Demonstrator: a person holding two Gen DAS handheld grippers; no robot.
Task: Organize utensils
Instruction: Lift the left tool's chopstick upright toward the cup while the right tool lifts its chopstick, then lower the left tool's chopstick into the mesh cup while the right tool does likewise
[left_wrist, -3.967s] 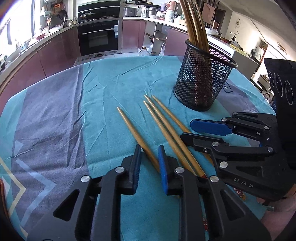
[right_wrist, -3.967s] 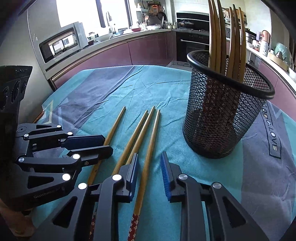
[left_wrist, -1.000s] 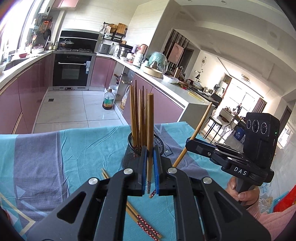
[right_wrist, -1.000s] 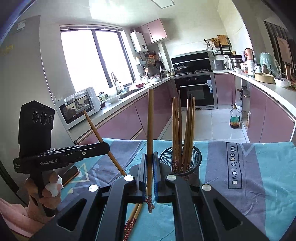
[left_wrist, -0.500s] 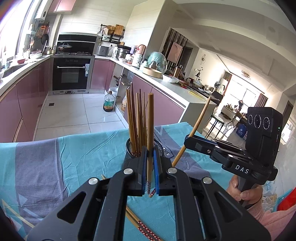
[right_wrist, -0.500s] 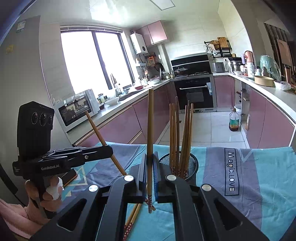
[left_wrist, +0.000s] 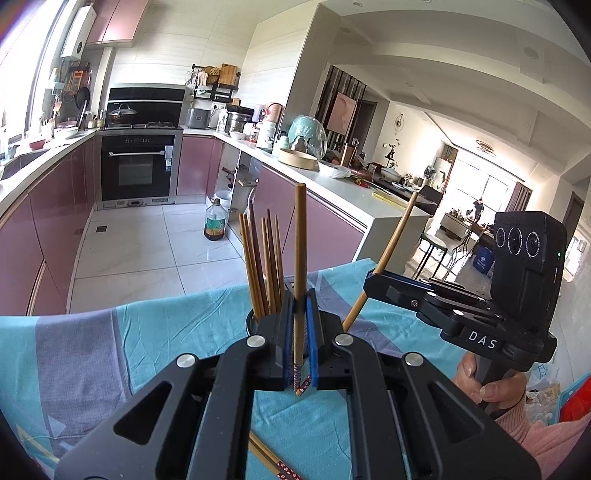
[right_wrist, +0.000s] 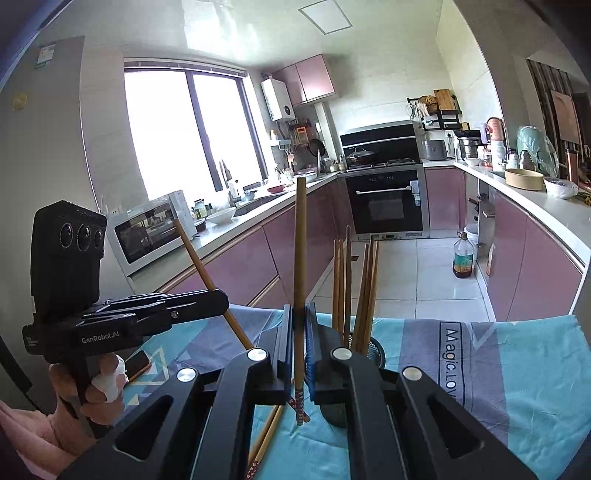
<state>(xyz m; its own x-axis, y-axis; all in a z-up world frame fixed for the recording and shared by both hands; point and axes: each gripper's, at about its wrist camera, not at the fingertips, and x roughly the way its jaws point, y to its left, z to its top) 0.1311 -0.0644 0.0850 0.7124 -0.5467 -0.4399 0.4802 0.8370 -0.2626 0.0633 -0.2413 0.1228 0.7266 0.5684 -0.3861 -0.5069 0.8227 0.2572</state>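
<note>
In the left wrist view, the left hand-held gripper (left_wrist: 299, 332) is closed on a single chopstick (left_wrist: 299, 258), which stands nearly upright between the blue pads with its patterned end hanging just below them. Four seconds ago this gripper lay low over the table (left_wrist: 92, 350) with its jaws apart above four loose chopsticks; now it is raised and gripping one, and the mesh holder (left_wrist: 253, 321), already bristling with the stored chopsticks (left_wrist: 264, 266), sits just behind the pads. Over the last second the pose has barely altered, so I judge the stick is lined up for lowering into the holder. This view alone shows the right hand-held gripper (left_wrist: 373, 286) from the side, its stick slanted, and the hand (left_wrist: 491, 384) on its handle. In the right wrist view, the right hand-held gripper (right_wrist: 299, 343) is likewise shut on its own chopstick (right_wrist: 300, 258), upright, patterned end down; it too has come up off the table since four seconds ago. Here the holder's rim (right_wrist: 376, 349) shows to the right of the pads, and two leftover chopsticks (right_wrist: 269, 428) still lie on the cloth below, so the tidying is judged about half done for this batch. Only this view shows the left hand-held gripper (right_wrist: 221, 297) from outside.
</note>
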